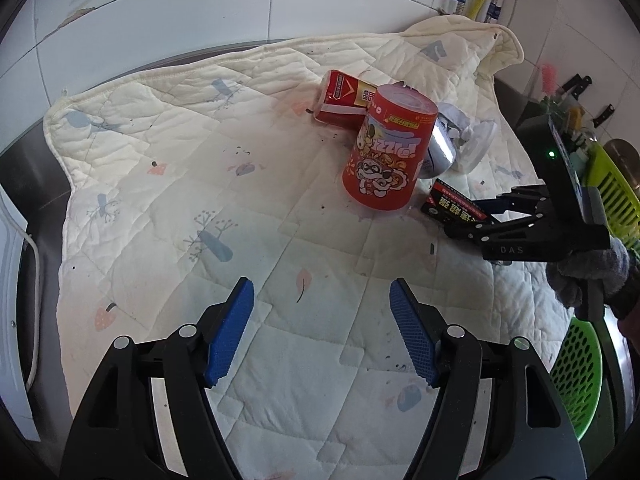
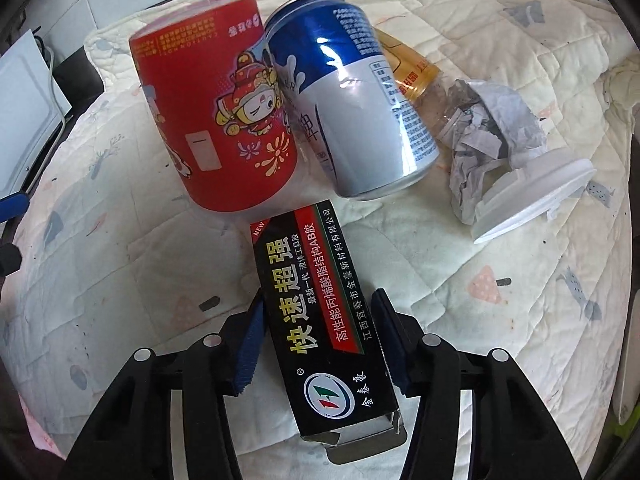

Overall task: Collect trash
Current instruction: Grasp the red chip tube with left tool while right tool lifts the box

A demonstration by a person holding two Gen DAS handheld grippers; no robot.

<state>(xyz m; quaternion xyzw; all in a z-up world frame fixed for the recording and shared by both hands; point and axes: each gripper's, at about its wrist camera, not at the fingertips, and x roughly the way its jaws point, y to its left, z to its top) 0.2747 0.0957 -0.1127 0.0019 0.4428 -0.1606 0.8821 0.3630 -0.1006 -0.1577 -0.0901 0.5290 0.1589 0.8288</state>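
On a quilted mat strewn with rubbish, the right gripper brackets a black glue box, the carton lying lengthwise between its blue pads, which sit at or just off the box's long sides; whether they already press cannot be told for certain. Just beyond the fingertips stand a red paper tub and a leaning blue-and-white drink can, with crumpled paper and a white plastic lid off to the far right.

The left gripper hovers with jaws wide and nothing between them, the litter pile well ahead of it. A gloved hand carries the right tool, and a green perforated basket sits beside and behind it, likely the destination.

The box looks light and easily crushed, so a gentle squeeze on its long sides should serve, followed by a straight lift that keeps the far end clear of the tub and the tilted can, either of which a nudge might topple.
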